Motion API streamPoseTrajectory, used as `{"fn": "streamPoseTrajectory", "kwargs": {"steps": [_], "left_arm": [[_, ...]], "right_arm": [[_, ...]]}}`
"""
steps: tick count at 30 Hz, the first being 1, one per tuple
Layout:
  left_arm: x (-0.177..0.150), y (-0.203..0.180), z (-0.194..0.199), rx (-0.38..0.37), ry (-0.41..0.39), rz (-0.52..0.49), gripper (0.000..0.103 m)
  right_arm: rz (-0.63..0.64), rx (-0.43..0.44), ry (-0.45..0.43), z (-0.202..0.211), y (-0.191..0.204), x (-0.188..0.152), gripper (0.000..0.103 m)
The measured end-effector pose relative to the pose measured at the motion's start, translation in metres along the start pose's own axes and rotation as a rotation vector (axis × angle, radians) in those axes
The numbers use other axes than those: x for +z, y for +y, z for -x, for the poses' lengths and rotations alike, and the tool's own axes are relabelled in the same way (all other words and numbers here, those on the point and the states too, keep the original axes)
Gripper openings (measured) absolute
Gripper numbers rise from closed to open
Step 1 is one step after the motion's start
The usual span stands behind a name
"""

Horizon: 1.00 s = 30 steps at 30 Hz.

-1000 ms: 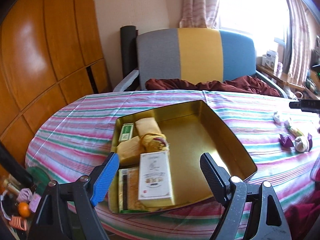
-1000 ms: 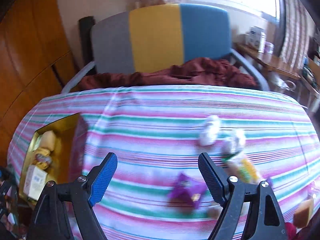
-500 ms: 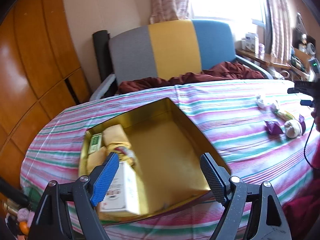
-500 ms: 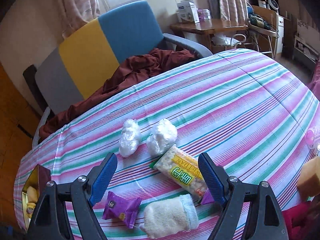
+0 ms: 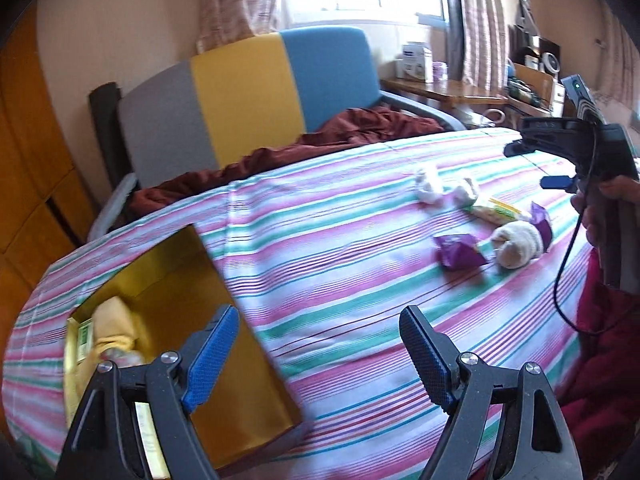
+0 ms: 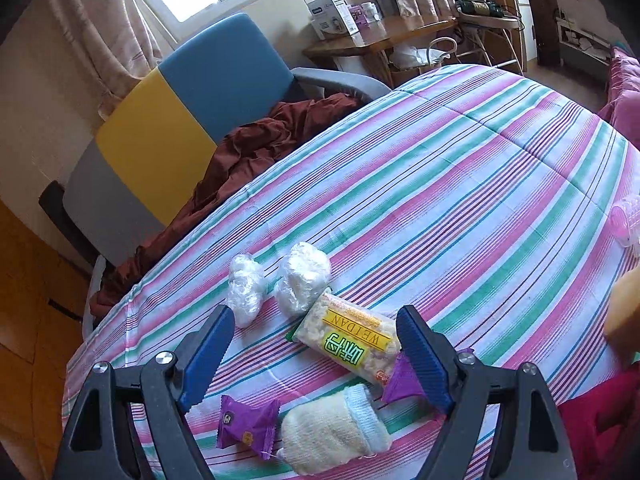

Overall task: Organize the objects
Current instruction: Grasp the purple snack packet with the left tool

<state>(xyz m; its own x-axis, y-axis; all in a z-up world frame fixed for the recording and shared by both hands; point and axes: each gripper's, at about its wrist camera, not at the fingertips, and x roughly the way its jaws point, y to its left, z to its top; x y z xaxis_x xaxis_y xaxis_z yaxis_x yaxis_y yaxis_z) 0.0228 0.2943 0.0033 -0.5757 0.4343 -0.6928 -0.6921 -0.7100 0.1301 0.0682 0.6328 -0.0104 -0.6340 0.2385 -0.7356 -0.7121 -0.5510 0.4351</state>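
Fingers of the right gripper (image 6: 316,354) stand wide apart with nothing pinched, hanging over a cream knitted sock (image 6: 334,428), a purple snack packet (image 6: 246,426) and a rice-cracker bar (image 6: 352,338) on the striped tablecloth (image 6: 460,184). Just beyond lie 2 clear-wrapped white bundles (image 6: 245,288). The left gripper (image 5: 320,354) is closing, nothing between its fingers, above the cloth beside the gold tin (image 5: 240,392), which holds yellow packets. Farther back stands a grey, yellow and blue armchair (image 5: 248,92).
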Motion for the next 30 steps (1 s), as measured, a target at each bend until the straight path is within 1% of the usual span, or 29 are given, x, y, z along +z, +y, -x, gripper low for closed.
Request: {"fn": "streamPoseTrajectory", "kwargs": {"steps": [6, 8, 12, 14, 15, 17, 18, 20, 22, 23, 28, 29, 30], "left_arm": [[0.017, -0.035, -0.035, -0.124, 0.057, -0.004, 0.079], [0.023, -0.051, -0.045, -0.15, 0.058, -0.033, 0.079], [0.03, -0.082, -0.062, -0.188, 0.058, -0.151, 0.079], [0.033, -0.096, -0.072, -0.196, 0.053, -0.248, 0.079], [0.034, -0.104, -0.075, -0.198, 0.034, -0.318, 0.079], [0.034, -0.119, -0.086, -0.212, 0.039, -0.464, 0.079], [0.034, -0.123, -0.091, -0.211, 0.034, -0.505, 0.079], [0.038, -0.128, -0.102, -0.227, 0.05, -0.55, 0.079], [0.042, -0.129, -0.11, -0.245, 0.057, -0.555, 0.079], [0.045, -0.13, -0.114, -0.271, 0.062, -0.557, 0.079], [0.053, -0.137, -0.132, -0.316, 0.064, -0.577, 0.079], [0.055, -0.138, -0.137, -0.338, 0.076, -0.571, 0.078], [0.056, -0.139, -0.141, -0.357, 0.09, -0.563, 0.072]], "right_arm": [[-0.114, 0.017, 0.002, -0.001, -0.023, 0.005, 0.084], [-0.153, 0.025, 0.006, -0.001, -0.031, 0.005, 0.084], [-0.221, 0.049, 0.012, -0.003, -0.043, 0.007, 0.084], [-0.246, 0.066, 0.016, -0.003, -0.048, 0.007, 0.084], [-0.257, 0.072, 0.018, -0.003, -0.049, 0.007, 0.084], [-0.271, 0.081, 0.025, -0.004, -0.051, 0.007, 0.084], [-0.276, 0.086, 0.03, -0.005, -0.052, 0.007, 0.084], [-0.283, 0.095, 0.037, -0.007, -0.053, 0.006, 0.084], [-0.284, 0.099, 0.042, -0.008, -0.053, 0.006, 0.084], [-0.285, 0.099, 0.046, -0.008, -0.053, 0.006, 0.084], [-0.292, 0.092, 0.071, -0.014, -0.054, 0.006, 0.084], [-0.291, 0.092, 0.075, -0.015, -0.054, 0.006, 0.085], [-0.288, 0.089, 0.078, -0.016, -0.053, 0.006, 0.084]]}}
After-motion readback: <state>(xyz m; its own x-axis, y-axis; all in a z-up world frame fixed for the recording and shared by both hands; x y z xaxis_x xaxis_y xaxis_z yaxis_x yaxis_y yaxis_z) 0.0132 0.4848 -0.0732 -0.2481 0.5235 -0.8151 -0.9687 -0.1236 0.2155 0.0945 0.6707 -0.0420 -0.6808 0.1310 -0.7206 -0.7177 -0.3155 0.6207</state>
